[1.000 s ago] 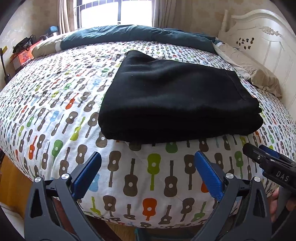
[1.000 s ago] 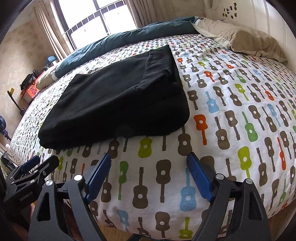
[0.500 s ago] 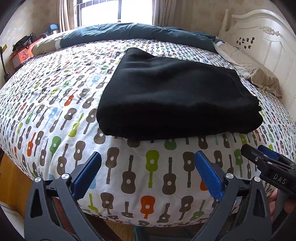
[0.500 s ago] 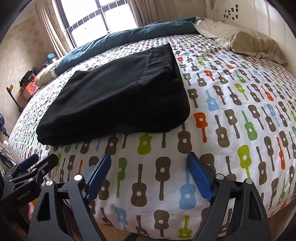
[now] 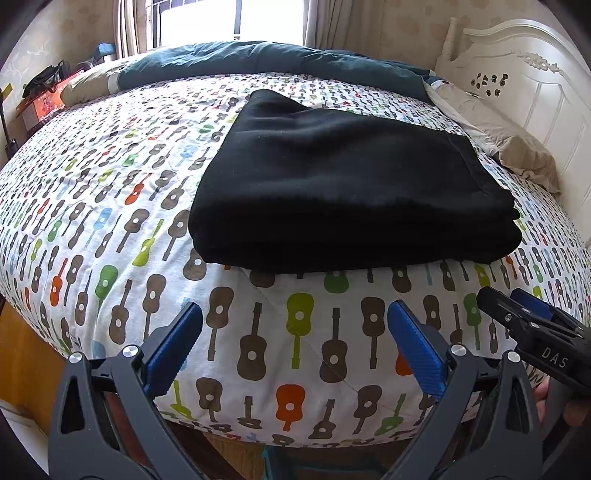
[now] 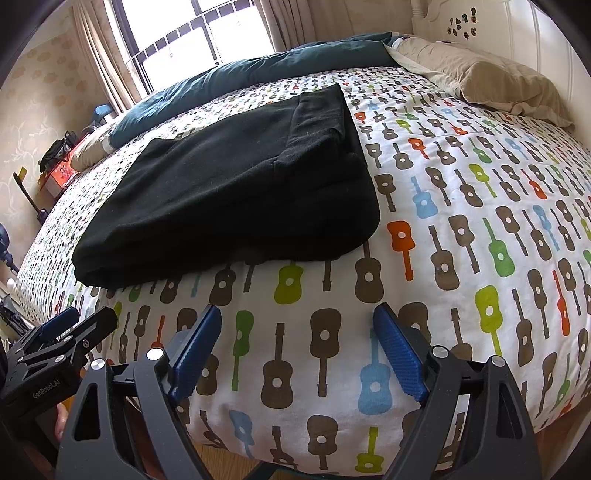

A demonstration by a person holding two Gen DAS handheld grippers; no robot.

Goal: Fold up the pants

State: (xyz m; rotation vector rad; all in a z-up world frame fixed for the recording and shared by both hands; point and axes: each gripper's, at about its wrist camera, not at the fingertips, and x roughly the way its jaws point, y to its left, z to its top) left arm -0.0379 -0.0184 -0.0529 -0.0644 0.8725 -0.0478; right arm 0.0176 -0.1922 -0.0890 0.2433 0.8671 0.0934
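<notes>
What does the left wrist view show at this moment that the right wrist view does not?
Only the left wrist view shows the carved white headboard broadly and the pants' smooth top layer as one flat rectangle.

Only the right wrist view shows the pants' stacked layers stepping down along their right edge, the window railing, and more of the beige pillow.

Both show the black pants folded on the guitar-print bedspread, a dark blanket behind them, and both grippers open over the bed's near edge, left gripper and right gripper, touching nothing.
</notes>
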